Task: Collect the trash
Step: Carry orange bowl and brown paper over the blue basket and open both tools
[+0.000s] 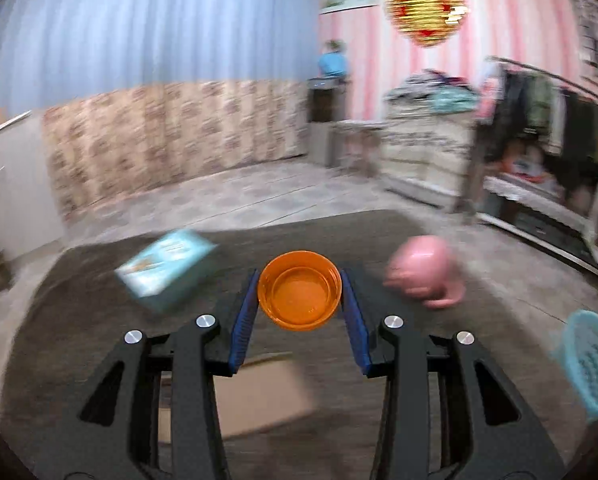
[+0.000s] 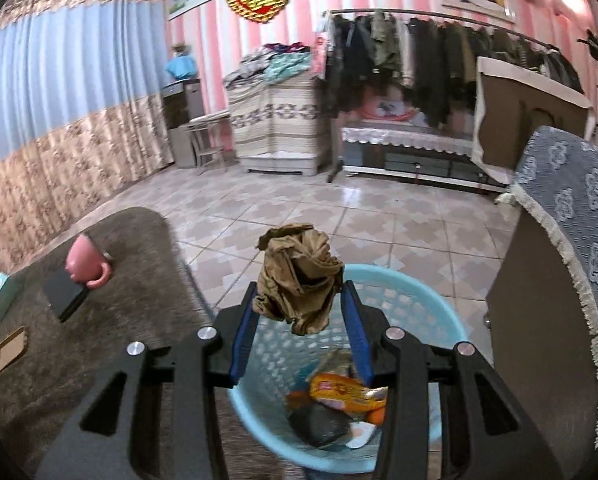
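An orange plastic cup [image 1: 299,295] is clamped between the blue pads of my left gripper [image 1: 299,300], its open mouth facing the camera, above a brown carpet [image 1: 79,320]. My right gripper [image 2: 299,300] is shut on a crumpled brown paper wad [image 2: 299,276], held over the light blue trash basket [image 2: 411,300]. Inside the basket lie a yellow wrapper [image 2: 347,392] and other scraps. The same basket [image 1: 591,364] shows at the right edge of the left wrist view.
On the carpet lie a teal box [image 1: 167,270], a tipped pink mug [image 1: 423,270], a dark flat slab [image 2: 65,290] and a tan card [image 2: 9,350]. A covered cabinet [image 2: 559,280] stands right of the basket. Tiled floor, a clothes rack and a curtained wall lie beyond.
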Demonstrator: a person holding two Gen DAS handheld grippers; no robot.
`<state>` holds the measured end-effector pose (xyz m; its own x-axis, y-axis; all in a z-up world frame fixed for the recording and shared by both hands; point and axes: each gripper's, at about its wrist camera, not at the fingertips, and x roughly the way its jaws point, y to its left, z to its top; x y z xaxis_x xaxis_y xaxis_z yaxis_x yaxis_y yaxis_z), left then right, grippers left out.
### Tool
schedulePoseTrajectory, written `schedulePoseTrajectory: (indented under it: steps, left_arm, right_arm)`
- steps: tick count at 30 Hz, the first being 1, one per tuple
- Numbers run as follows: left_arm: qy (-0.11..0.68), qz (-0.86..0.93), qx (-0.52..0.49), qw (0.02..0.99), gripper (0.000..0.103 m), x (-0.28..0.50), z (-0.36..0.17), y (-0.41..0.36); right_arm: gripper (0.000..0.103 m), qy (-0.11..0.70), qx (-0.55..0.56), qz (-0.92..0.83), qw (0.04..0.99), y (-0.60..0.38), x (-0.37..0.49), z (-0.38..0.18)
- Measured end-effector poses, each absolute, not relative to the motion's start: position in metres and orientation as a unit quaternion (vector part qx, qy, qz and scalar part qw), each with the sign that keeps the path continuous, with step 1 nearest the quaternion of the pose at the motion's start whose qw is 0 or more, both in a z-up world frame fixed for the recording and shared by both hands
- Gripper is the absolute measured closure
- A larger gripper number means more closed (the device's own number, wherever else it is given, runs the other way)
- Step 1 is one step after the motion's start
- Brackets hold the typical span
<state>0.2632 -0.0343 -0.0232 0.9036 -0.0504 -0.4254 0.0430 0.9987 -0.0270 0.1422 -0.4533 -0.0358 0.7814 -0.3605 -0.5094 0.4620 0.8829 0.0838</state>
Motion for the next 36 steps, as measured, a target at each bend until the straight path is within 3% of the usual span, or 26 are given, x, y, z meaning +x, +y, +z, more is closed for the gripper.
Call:
schedulePoseTrajectory:
  steps: [11, 25, 26, 30, 36]
  left_arm:
    - [0.232, -0.215, 0.052, 0.947, 0.063, 0.222, -0.048, -0.261]
    - [0.259, -0.335, 0.120, 0.898, 0.063, 0.218, -0.097, -0.415]
    - [0.260, -0.334, 0.125, 0.897, 0.059, 0.222, -0.097, -0.418]
    - [0.253, -0.323, 0.127, 0.903, 0.022, 0.227, -0.094, -0.415]
    - [0.248, -0.285, 0.104, 0.920, 0.010, 0.240, -0.078, -0.376]
  right_arm:
    - [0.062, 0.253, 0.124, -0.302, 0.911, -0.530, 0.106, -0.059]
    - [0.062, 0.267, 0.167, -0.319, 0.894, -0.566, 0.098, -0.085]
    - [0.062, 0.268, 0.167, -0.318, 0.894, -0.566, 0.099, -0.085]
    - [0.062, 0.270, 0.160, -0.314, 0.896, -0.560, 0.103, -0.084]
    - [0.062, 0.279, 0.144, -0.292, 0.903, -0.543, 0.120, -0.085]
